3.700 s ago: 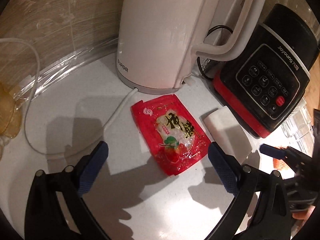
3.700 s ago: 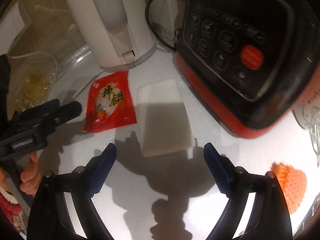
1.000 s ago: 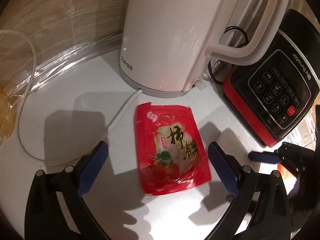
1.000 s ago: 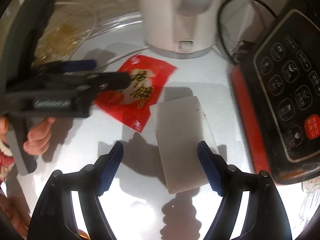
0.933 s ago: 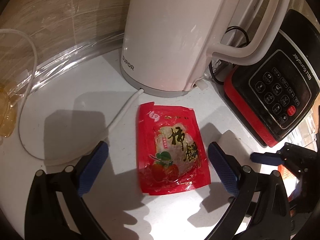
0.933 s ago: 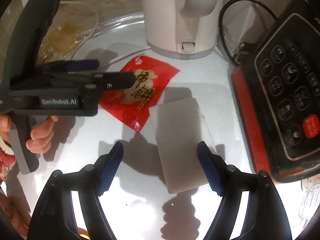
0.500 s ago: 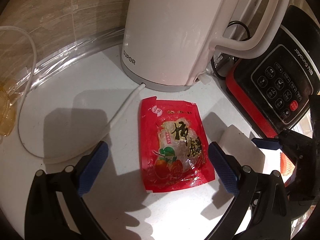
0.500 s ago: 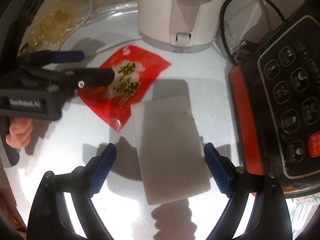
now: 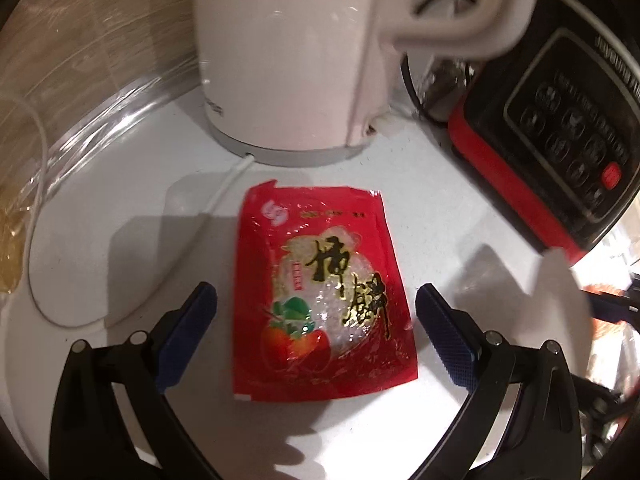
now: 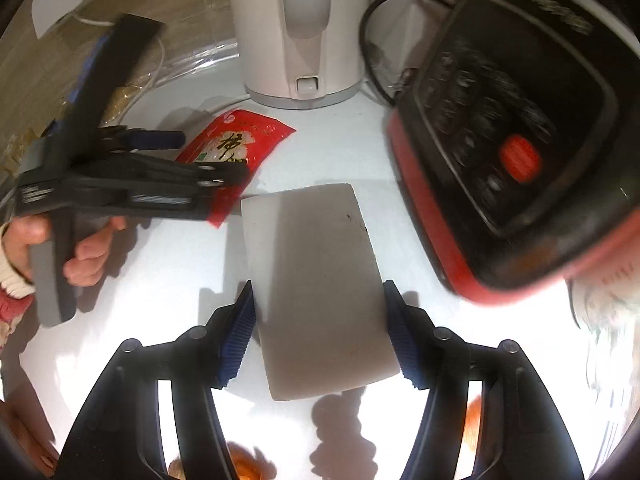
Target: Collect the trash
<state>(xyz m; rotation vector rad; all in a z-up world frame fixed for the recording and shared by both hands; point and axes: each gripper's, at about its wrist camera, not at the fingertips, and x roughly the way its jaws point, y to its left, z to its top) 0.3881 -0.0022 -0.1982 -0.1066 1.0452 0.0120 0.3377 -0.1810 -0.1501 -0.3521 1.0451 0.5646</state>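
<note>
Two pieces of trash lie flat on the white desk (image 9: 120, 208) in front of the appliances, and each gripper is lined up on its own piece, which looks like a plan to lift both in one go. The left gripper (image 9: 316, 320) stands released, its blue pads wide apart with the lower half of the red snack wrapper (image 9: 320, 300) between them; neither pad touches the foil. The wrapper is thin and lies flush on the desk, so the gripper is tilted steeply downward, probably so the fingertips can pinch a side edge or buckle the foil upward. It sits just in front of the base of the white kettle (image 9: 288, 60), whose white cord (image 9: 216, 200) runs off beside the wrapper's top left corner, close enough that a careless close might catch it. The right gripper (image 10: 318, 332) straddles the near half of the white flat packet (image 10: 316, 280), and its jaws are closing; the pads sit right at the packet's long edges, but whether they already press on it I cannot tell for sure, and it does not look lifted. The packet lies just beside the red-and-black appliance (image 10: 500, 140), near the wrapper's corner. In the right wrist view the person's hand (image 10: 86, 252) holds the left gripper's handle low over the wrapper, leaving the two tools side by side without crossing
</note>
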